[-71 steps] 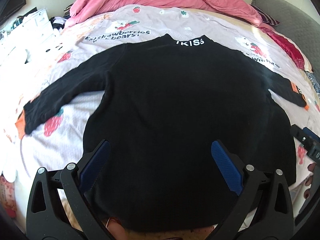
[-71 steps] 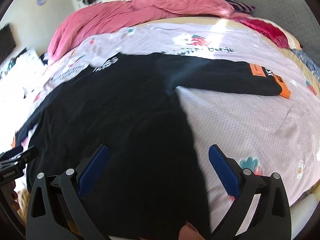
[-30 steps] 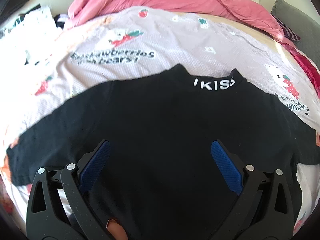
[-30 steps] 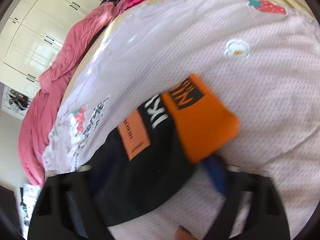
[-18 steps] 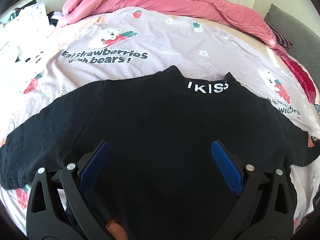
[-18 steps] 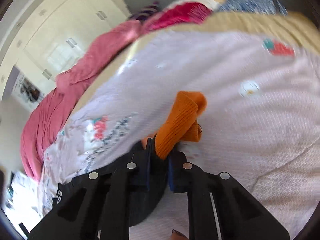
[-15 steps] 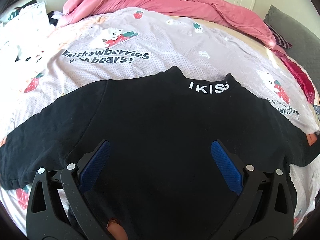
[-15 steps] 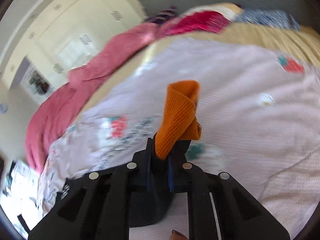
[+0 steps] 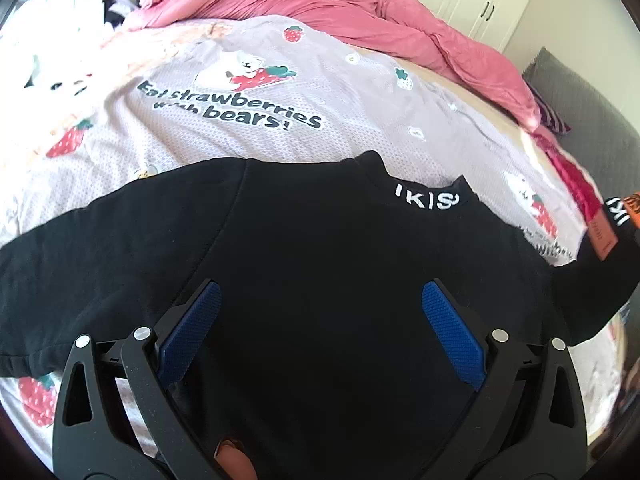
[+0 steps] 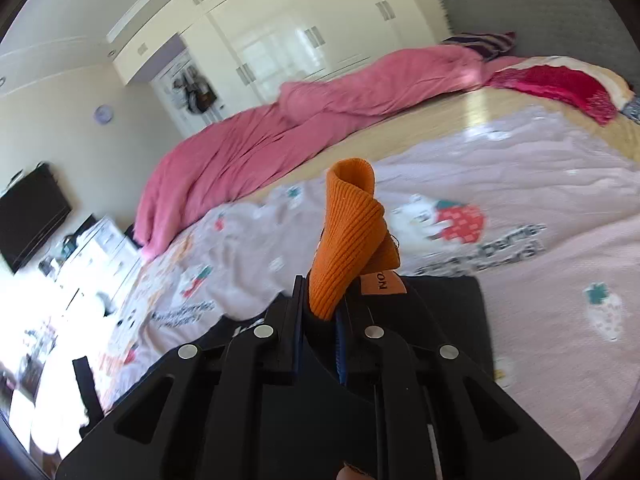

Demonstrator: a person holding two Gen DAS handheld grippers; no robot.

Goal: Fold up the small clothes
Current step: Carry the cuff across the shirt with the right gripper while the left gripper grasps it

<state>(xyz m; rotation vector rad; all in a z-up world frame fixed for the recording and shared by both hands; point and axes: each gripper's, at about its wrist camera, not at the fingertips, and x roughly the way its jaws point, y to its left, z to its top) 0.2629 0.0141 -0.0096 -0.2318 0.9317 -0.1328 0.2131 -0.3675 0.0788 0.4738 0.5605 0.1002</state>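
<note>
A small black sweater (image 9: 320,264) with a white-lettered collar (image 9: 426,201) lies spread on the bed. My left gripper (image 9: 322,312) hovers open over its chest with nothing between its blue pads. My right gripper (image 10: 320,312) is shut on the sweater's orange cuff (image 10: 348,236), which sticks up out of the closed jaws. The black sleeve (image 10: 440,320) hangs below the right gripper. In the left wrist view that lifted sleeve end (image 9: 612,236) with its orange patch shows at the far right edge.
A pale printed bedspread (image 9: 240,92) covers the bed. A pink duvet (image 9: 320,4) is bunched along the far side, with white wardrobes (image 10: 288,40) behind. A red cloth (image 10: 560,84) and grey headboard (image 10: 560,8) lie at the right. A television (image 10: 28,216) hangs at the left.
My right gripper closed on the orange cuff and lifted it off the bed, rolling as it rose. The left gripper drifted slightly over the sweater and stayed open.
</note>
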